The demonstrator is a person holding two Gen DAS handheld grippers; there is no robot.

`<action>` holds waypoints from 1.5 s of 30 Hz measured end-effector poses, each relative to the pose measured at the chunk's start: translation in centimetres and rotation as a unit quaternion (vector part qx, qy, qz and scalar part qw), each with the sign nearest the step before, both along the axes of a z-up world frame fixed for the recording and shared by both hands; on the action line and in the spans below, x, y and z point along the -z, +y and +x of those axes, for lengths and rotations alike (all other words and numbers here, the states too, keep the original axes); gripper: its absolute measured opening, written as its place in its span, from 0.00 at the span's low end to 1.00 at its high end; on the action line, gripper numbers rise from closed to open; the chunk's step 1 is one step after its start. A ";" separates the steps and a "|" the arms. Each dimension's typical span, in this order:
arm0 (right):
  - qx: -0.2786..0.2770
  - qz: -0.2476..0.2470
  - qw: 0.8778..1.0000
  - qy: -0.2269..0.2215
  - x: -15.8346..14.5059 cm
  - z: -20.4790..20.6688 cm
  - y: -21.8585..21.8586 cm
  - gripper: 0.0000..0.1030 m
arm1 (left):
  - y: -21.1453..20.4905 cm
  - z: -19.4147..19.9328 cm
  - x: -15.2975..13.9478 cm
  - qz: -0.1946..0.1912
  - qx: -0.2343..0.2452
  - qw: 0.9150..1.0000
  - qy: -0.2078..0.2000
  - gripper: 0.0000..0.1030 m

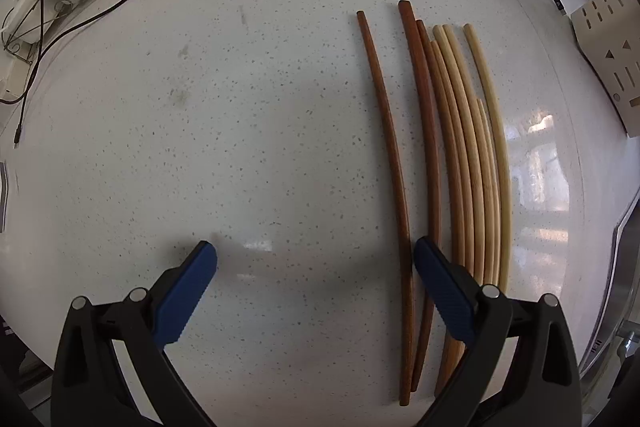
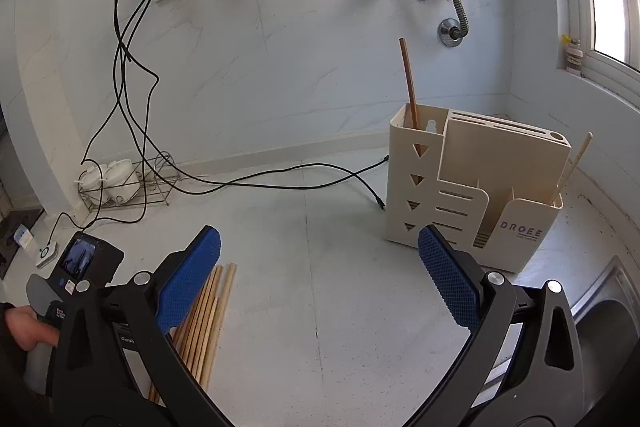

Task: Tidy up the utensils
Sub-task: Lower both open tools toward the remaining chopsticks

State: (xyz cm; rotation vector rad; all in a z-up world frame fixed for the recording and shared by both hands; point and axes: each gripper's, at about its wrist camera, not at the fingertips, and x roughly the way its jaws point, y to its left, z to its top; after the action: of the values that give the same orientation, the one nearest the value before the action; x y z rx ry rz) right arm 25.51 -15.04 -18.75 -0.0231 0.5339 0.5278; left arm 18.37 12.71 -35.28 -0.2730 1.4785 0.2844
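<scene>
The left claw (image 1: 315, 259) hangs spread wide over the worktop (image 1: 200, 147), its right pad beside a lone dark chopstick (image 1: 390, 147) at centre-right of the frame. Closing carelessly could catch the neighbouring chopstick bundle (image 1: 468, 155), dragging several along. The right claw (image 2: 320, 247), also spread and empty, faces the cream utensil holder (image 2: 472, 195) at right, which already holds one stick.

Each gripper, the left gripper (image 1: 316, 259) and the right gripper (image 2: 320, 247), had two black plastic arms with blue bumpy pads (image 2: 190, 279) on the inner sides. Round silver screws (image 1: 490, 291) sat just behind the pads. Small white letters marked one arm.
</scene>
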 end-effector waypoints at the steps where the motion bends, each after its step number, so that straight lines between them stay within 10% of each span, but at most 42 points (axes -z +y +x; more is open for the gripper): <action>1: -0.001 0.002 1.000 0.004 0.1 0.1 0.0 0.92 | -0.1 0.0 0.0 0.001 0.000 1.000 0.001 0.95; 10: -0.010 -0.004 0.999 0.045 0.9 1.2 0.8 0.92 | 0.6 -0.4 0.3 -0.007 -0.003 1.000 0.006 0.88; 19: -0.074 -0.074 0.945 0.310 7.9 5.2 6.2 0.81 | 0.4 -1.5 -0.1 -0.004 -0.002 1.000 0.001 0.81; 29: -0.106 -0.199 0.903 0.366 12.0 4.2 13.3 0.63 | -0.5 -2.3 -0.1 -0.002 -0.010 1.000 -0.007 0.81; 45: -0.087 -0.274 0.880 0.378 13.7 4.1 17.3 0.41 | -0.9 -3.1 -0.3 0.000 -0.010 1.000 -0.011 0.81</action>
State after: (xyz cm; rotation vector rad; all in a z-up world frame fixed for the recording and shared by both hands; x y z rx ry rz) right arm 29.61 2.22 -32.42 -0.4234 1.4532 0.5380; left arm 15.26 11.81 -34.97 -0.2893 1.4558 0.2962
